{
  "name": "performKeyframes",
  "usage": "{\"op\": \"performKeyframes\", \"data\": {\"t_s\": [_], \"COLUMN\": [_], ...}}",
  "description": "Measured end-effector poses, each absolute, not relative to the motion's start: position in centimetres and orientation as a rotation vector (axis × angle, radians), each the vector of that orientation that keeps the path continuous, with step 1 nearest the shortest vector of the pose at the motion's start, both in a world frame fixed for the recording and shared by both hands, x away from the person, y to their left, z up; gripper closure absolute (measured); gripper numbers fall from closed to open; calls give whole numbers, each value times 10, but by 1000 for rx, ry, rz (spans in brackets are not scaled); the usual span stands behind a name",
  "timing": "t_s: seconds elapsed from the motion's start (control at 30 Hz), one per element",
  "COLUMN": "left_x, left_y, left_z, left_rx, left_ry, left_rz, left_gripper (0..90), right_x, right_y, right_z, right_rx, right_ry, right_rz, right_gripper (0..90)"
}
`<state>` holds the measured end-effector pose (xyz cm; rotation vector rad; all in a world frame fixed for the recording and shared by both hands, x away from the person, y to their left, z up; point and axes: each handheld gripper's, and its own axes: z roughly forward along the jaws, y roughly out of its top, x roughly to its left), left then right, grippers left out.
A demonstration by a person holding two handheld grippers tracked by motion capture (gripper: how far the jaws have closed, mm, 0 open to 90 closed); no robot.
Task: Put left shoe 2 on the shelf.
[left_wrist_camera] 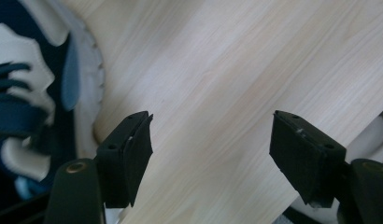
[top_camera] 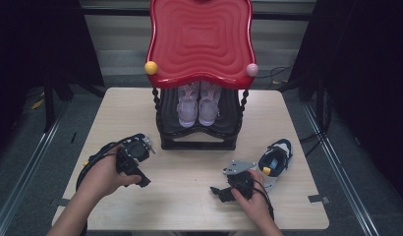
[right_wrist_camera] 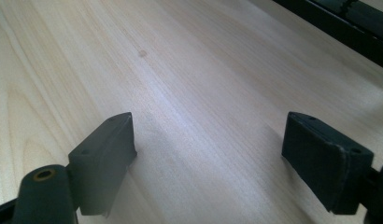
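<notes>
The left gripper (top_camera: pixel 138 150), seen from above at the near left of the table (top_camera: pixel 189 206), hangs with jaws spread over a dark, pale-rimmed shoe (top_camera: pixel 136 140). The right gripper (top_camera: pixel 216 191) sits low at the near right, beside a matching blue shoe (top_camera: pixel 275 160). Farther back, a black rack (top_camera: pixel 197 142) with a glossy, ridged red top (top_camera: pixel 199 39) holds a pink pair (top_camera: pixel 198 105).

In the left gripper view the pads stand apart with only pale wood grain between them. The shoe's navy upper and toothed white sole lie just to the left. This looks like the approach to a pick-up, so the jaws must next shift onto the shoe's padded edge and close.

In the right gripper view the jaws are likewise spread over bare wood.
</notes>
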<state>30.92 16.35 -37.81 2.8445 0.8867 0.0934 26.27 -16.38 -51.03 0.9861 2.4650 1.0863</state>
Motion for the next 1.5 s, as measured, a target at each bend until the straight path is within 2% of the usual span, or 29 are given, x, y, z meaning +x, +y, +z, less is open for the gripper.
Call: {"op": "performKeyframes", "data": {"t_s": [0.27,0.53,0.9,1.23,1.37,1.5], "left_x": [314,321,336,352,356,357], "left_y": [176,196,220,229,234,234], "left_z": [-374,-374,-380,-395,-407,-414], "left_rx": [2922,2911,2897,2937,2955,2983], "left_ry": [910,977,1050,1015,1028,996], "left_rz": [97,91,156,195,163,149], "left_gripper": [309,337,386,440,482,573], "right_x": [263,263,263,263,263,263], "right_y": [-164,-164,-164,-164,-164,-164], "right_z": [-510,-510,-510,-510,-510,-510], "right_rx": [984,985,983,986,986,986], "right_ry": [2465,2467,2465,2472,2472,2472], "right_rz": [1086,1088,1087,1087,1086,1087], "right_gripper": [165,165,165,165,165,165]}}
